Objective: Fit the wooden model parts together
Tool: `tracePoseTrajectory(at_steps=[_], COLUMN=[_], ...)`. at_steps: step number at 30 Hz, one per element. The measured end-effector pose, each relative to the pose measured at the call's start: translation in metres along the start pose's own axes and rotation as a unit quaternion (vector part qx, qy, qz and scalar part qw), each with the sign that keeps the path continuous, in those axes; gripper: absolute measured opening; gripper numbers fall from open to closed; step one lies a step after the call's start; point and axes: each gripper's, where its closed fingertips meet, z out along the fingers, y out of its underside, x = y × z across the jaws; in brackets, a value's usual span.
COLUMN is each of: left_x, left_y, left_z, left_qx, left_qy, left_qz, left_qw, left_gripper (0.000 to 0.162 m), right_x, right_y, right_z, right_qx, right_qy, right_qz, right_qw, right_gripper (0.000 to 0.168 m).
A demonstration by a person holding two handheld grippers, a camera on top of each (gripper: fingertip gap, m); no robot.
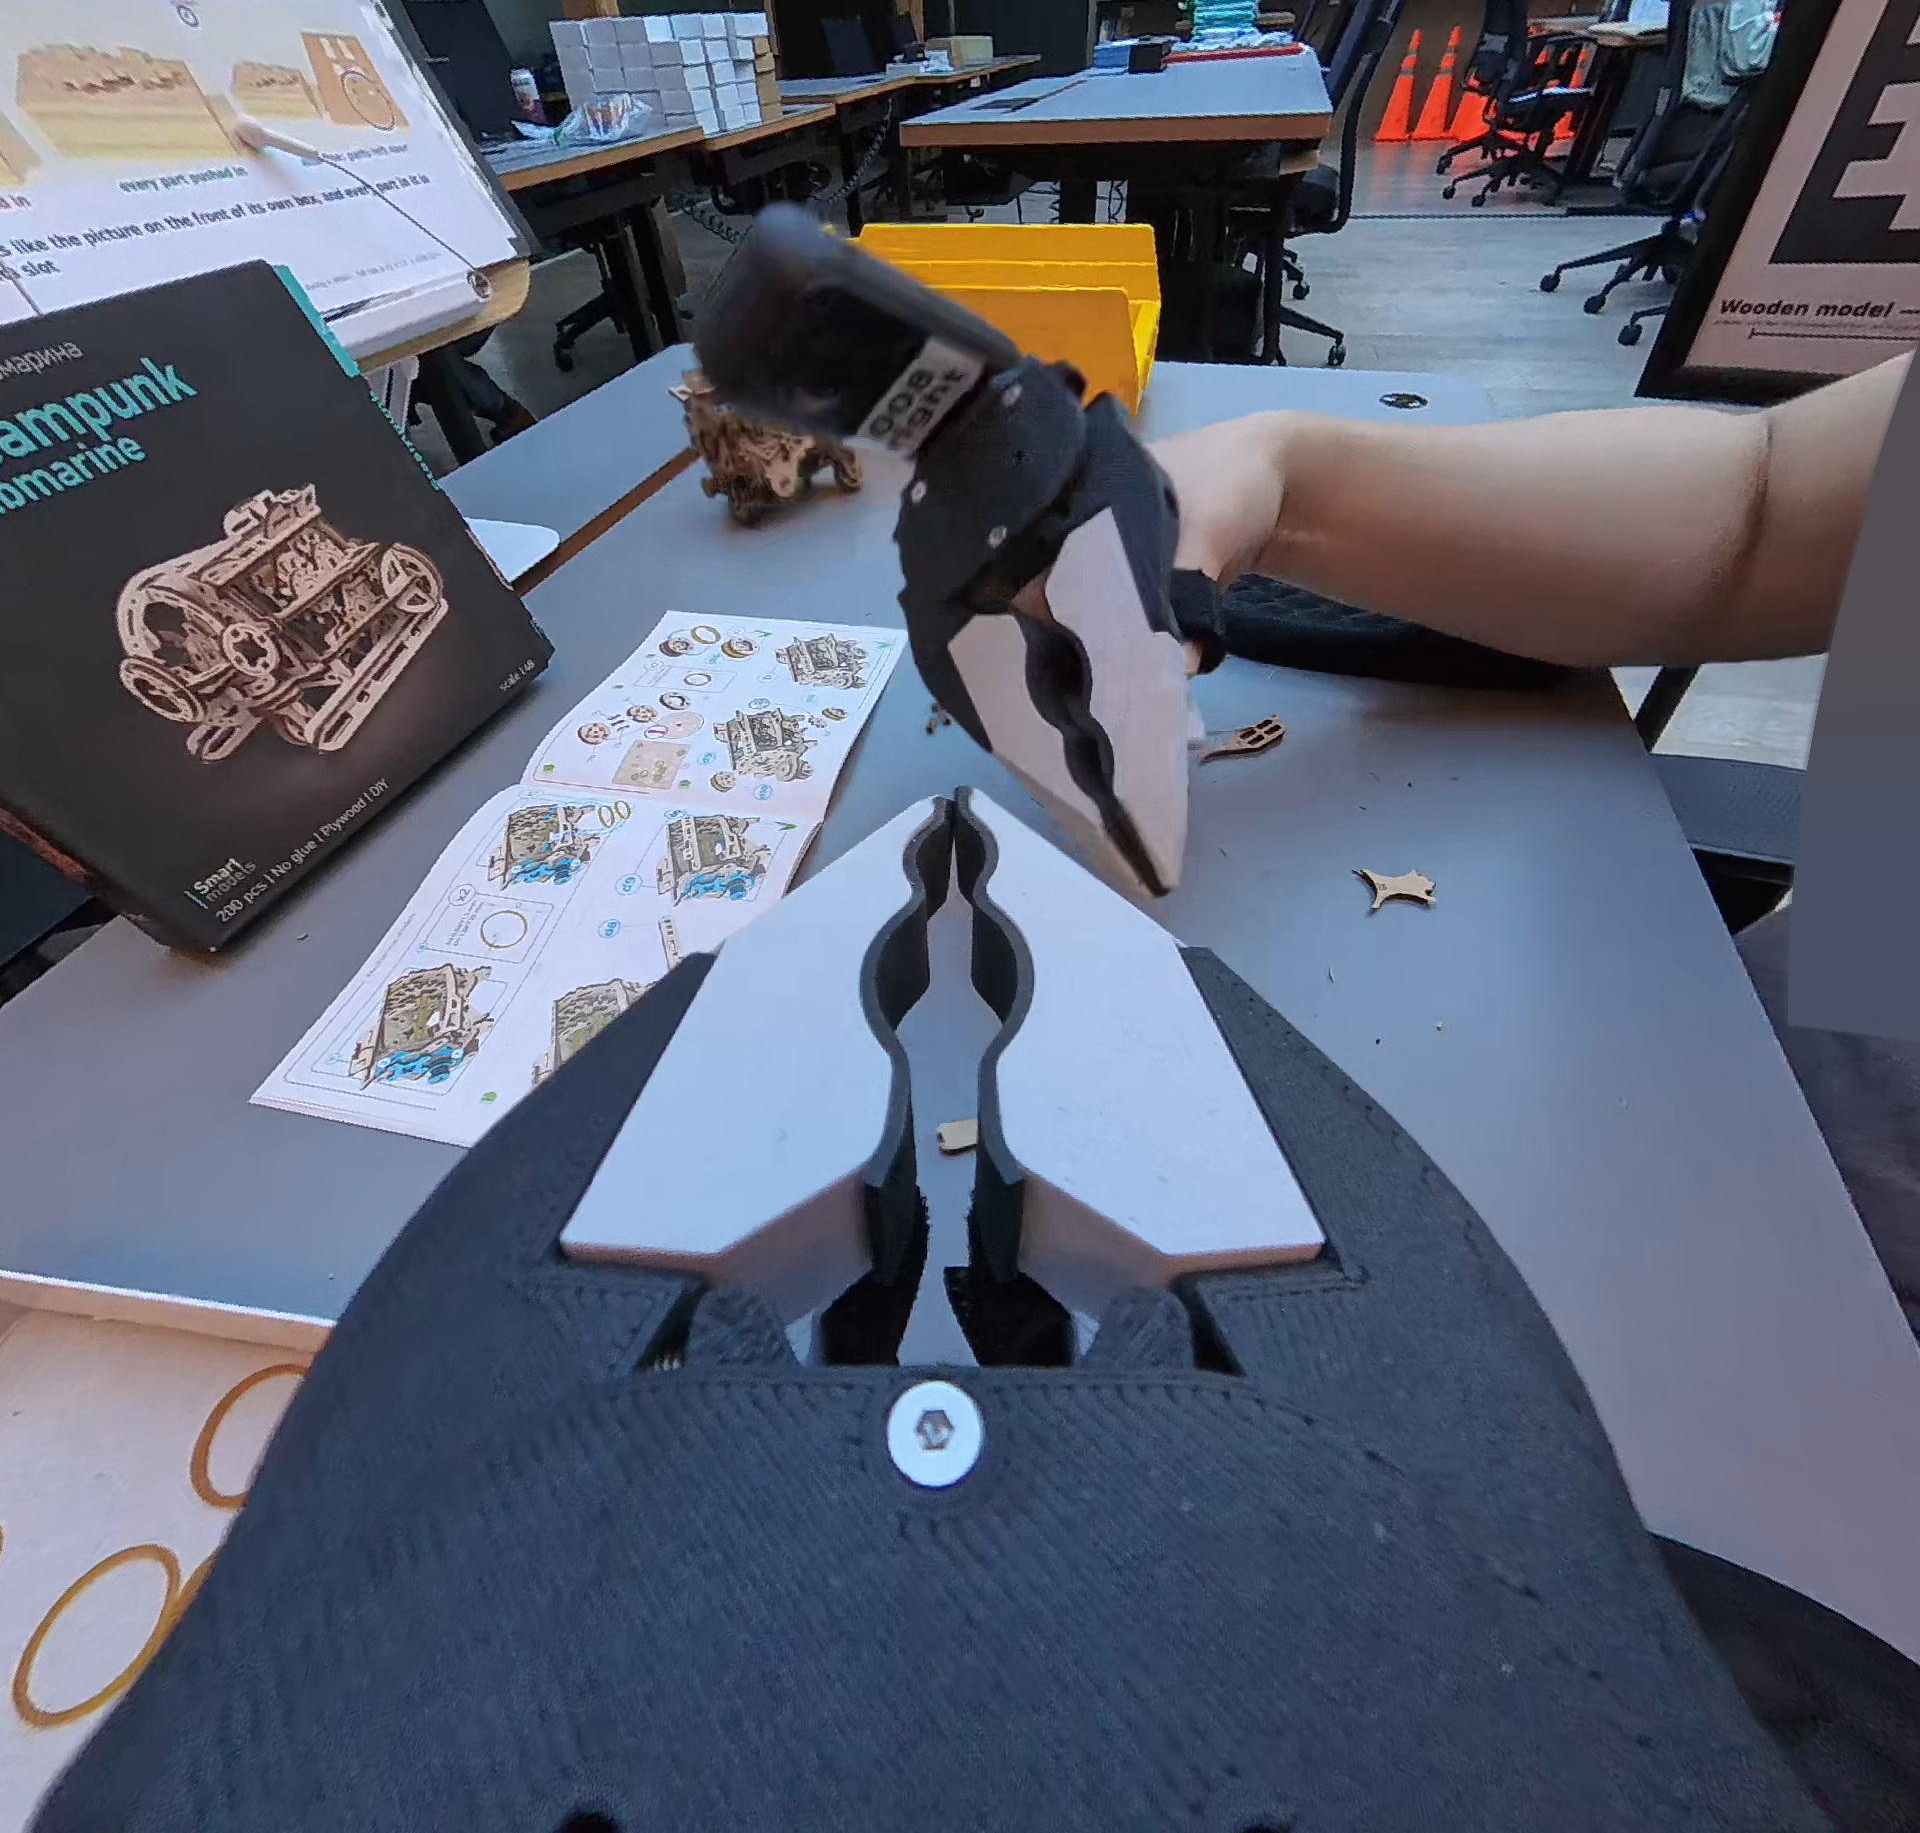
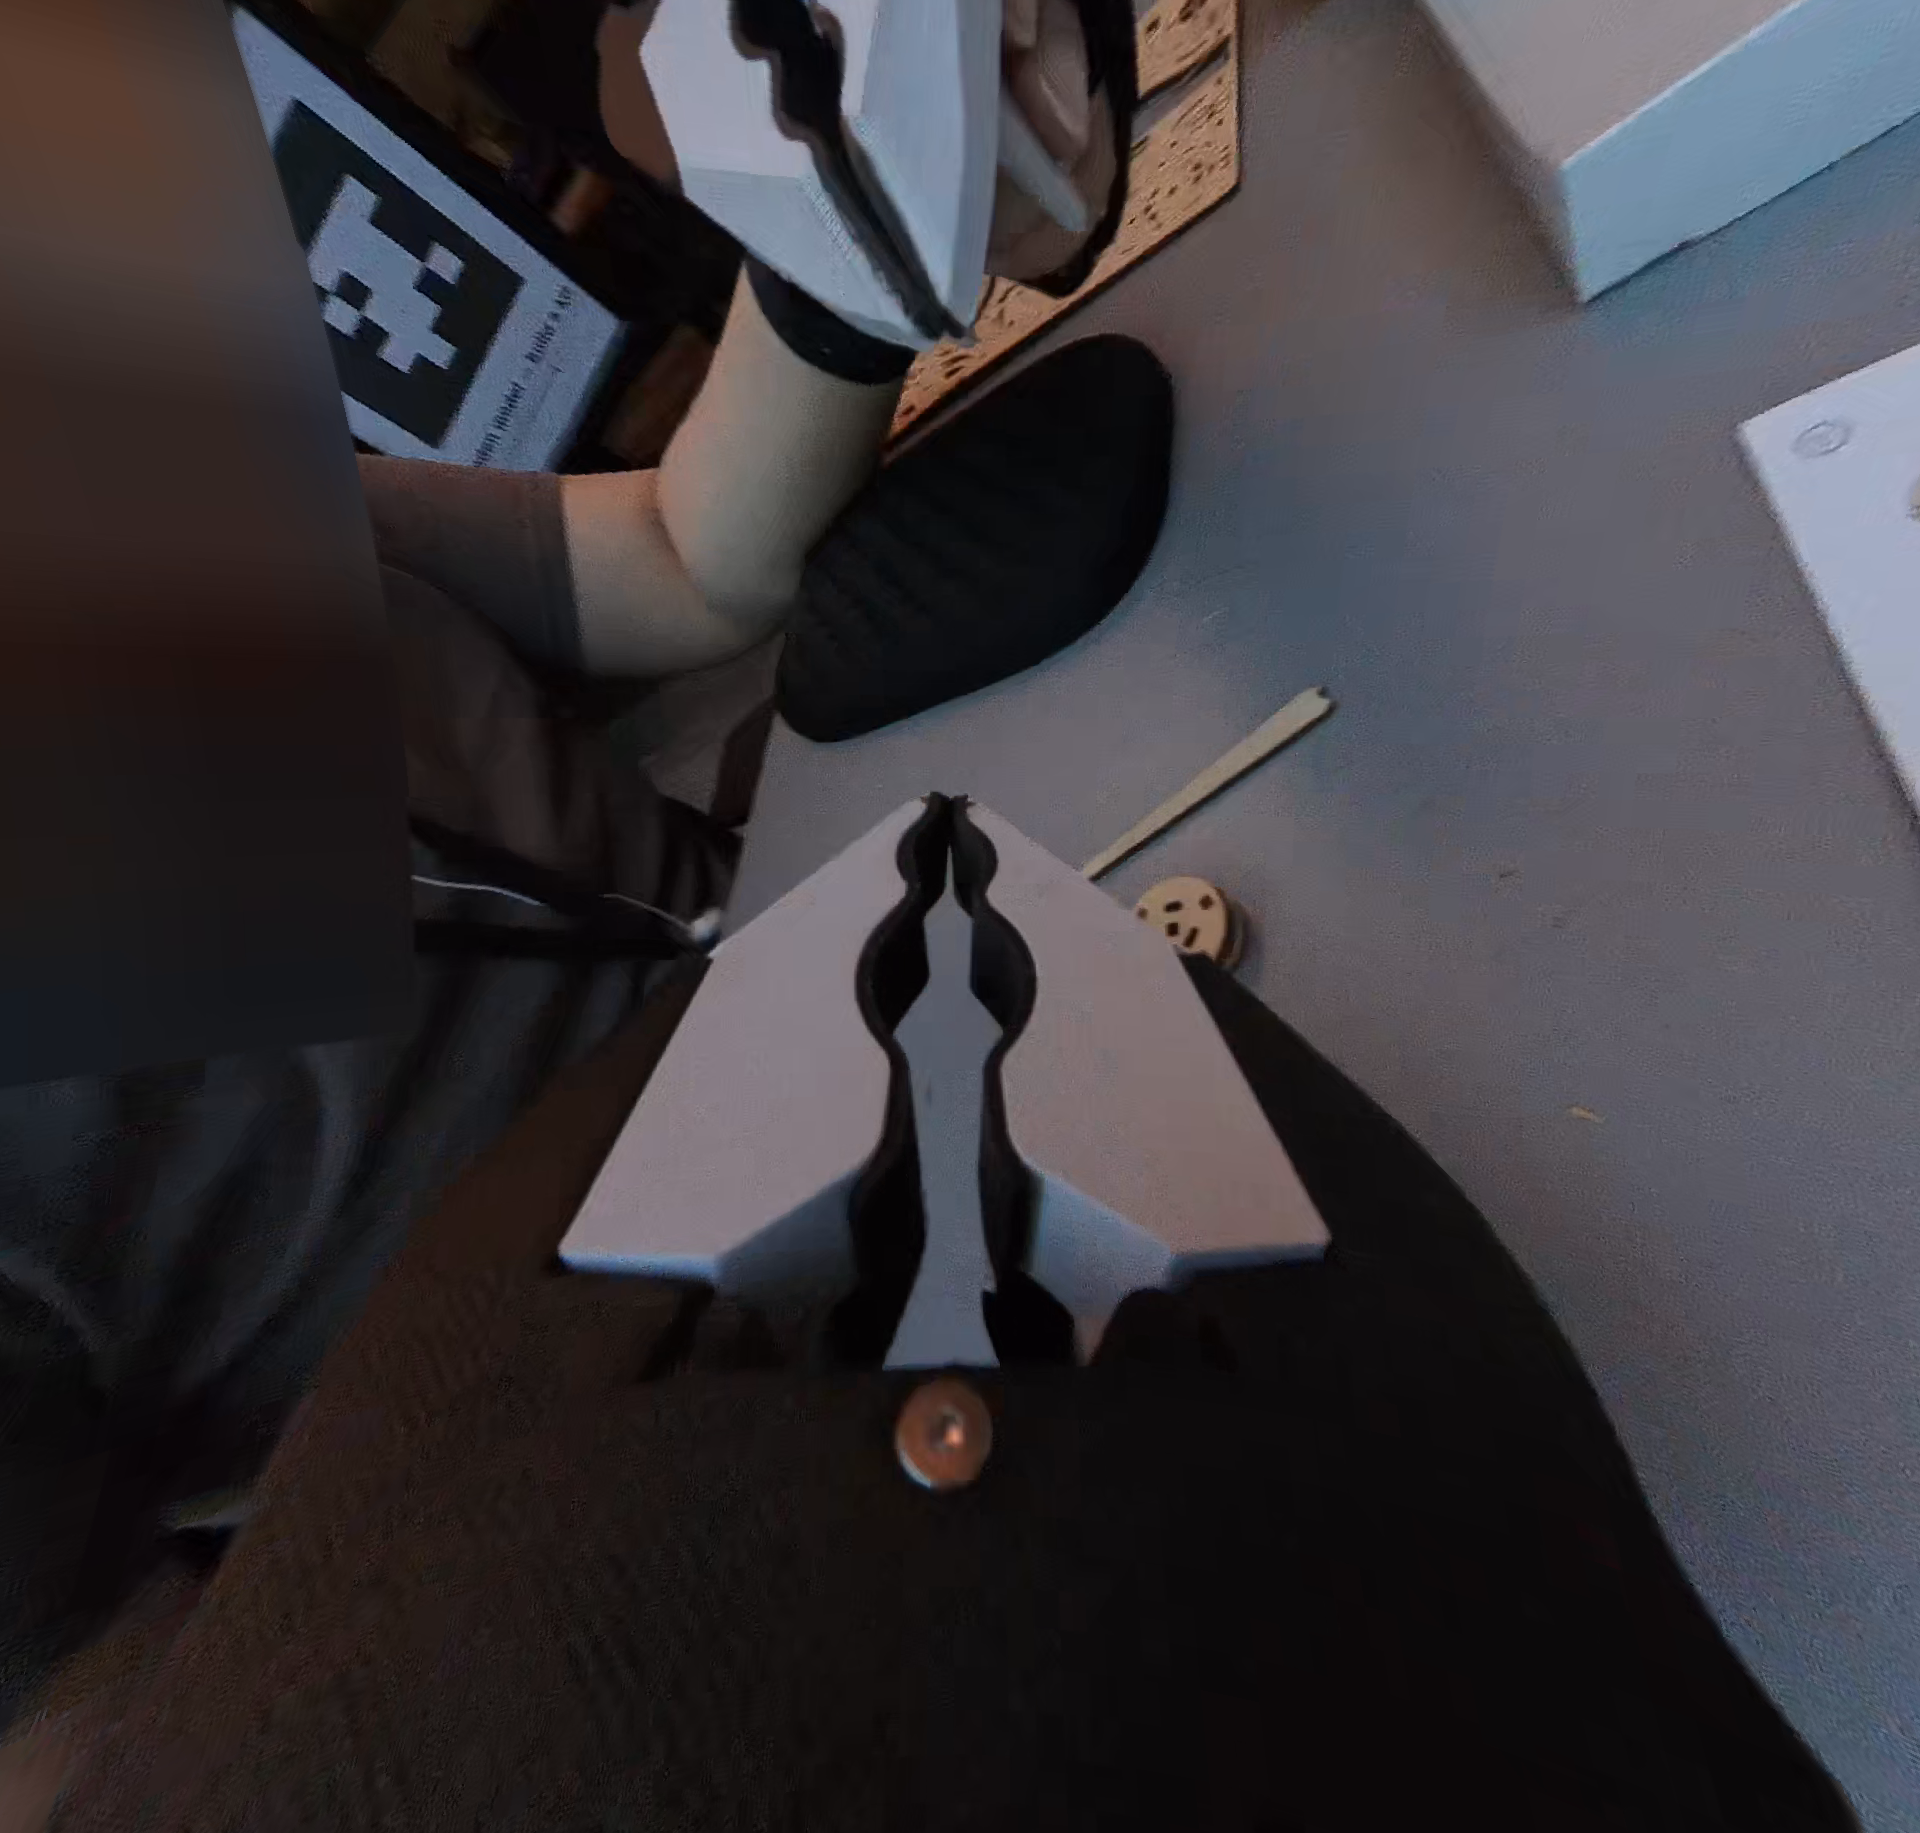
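Note:
My left gripper (image 1: 954, 802) is shut with nothing visible between its tips, held above the grey table (image 1: 1455, 1056). My right gripper (image 1: 1151, 877) points down at the table just ahead and to the right, also shut. A partly built wooden model (image 1: 771, 455) stands at the far middle. Small wooden pieces (image 1: 1247, 737) (image 1: 1397, 888) lie near the right gripper, and one (image 1: 956, 1135) lies under my left fingers. In the right wrist view my right gripper (image 2: 951, 802) is shut above the table edge. A wooden stick (image 2: 1216, 781) and a round wooden gear (image 2: 1195, 926) lie just to its right. The left gripper (image 2: 940, 323) shows at the top.
An open instruction booklet (image 1: 623, 879) and the black model box (image 1: 239, 599) are on the left. A yellow bin (image 1: 1039, 297) stands at the back. A black pad (image 2: 977, 536) and a punched wooden sheet (image 2: 1174, 152) lie by a person's arm. A white box (image 2: 1714, 69) is at the far right. My right fingertips sit around 7 cm from my left ones. The wooden stick (image 2: 1216, 781) is about 8 cm from my right fingertips.

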Motion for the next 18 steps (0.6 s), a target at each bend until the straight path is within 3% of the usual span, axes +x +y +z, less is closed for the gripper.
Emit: tracePoseTrajectory(at_steps=[1,2,3,9,10,11,14,15,16,18], left_x=[0.000,0.000,-0.001,0.000,0.000,-0.001,-0.005,-0.005,-0.005,0.002], left_y=[-0.001,-0.001,-0.001,0.001,0.001,0.002,0.000,-0.002,-0.007,-0.018], left_z=[0.000,-0.001,-0.001,0.000,0.000,0.000,-0.001,-0.002,-0.003,-0.005], left_qx=[0.002,0.003,0.003,-0.004,-0.005,-0.004,0.002,0.012,0.026,0.058], left_qy=[-0.001,-0.001,-0.001,-0.003,-0.003,-0.003,-0.012,-0.011,-0.010,0.019], left_qz=[0.000,-0.001,-0.001,0.005,0.004,0.002,-0.009,-0.017,-0.029,-0.058], left_qw=[1.000,1.000,1.000,1.000,1.000,1.000,1.000,1.000,0.999,0.996], left_gripper=[0.000,0.000,0.000,0.000,0.000,0.000,0.000,0.000,0.007,0.020], right_x=[0.011,0.019,0.021,0.048,0.051,0.053,0.048,0.036,0.020,-0.023], right_y=[-0.002,-0.004,0.000,0.031,0.034,0.040,0.025,0.008,-0.013,-0.047], right_z=[-0.005,-0.008,-0.008,0.006,0.010,0.013,0.007,0.000,-0.011,-0.034], right_qx=[0.014,0.030,0.031,-0.060,-0.070,-0.093,-0.079,-0.044,0.000,0.074], right_qy=[0.058,0.102,0.121,0.229,0.228,0.225,0.257,0.286,0.328,0.423], right_qz=[-0.053,-0.094,-0.126,-0.208,-0.206,-0.201,-0.257,-0.318,-0.397,-0.554], right_qw=[0.997,0.990,0.984,0.949,0.949,0.949,0.928,0.903,0.857,0.714], right_gripper=[0.001,0.037,0.047,0.047,0.043,0.025,0.025,0.025,0.025,0.025])
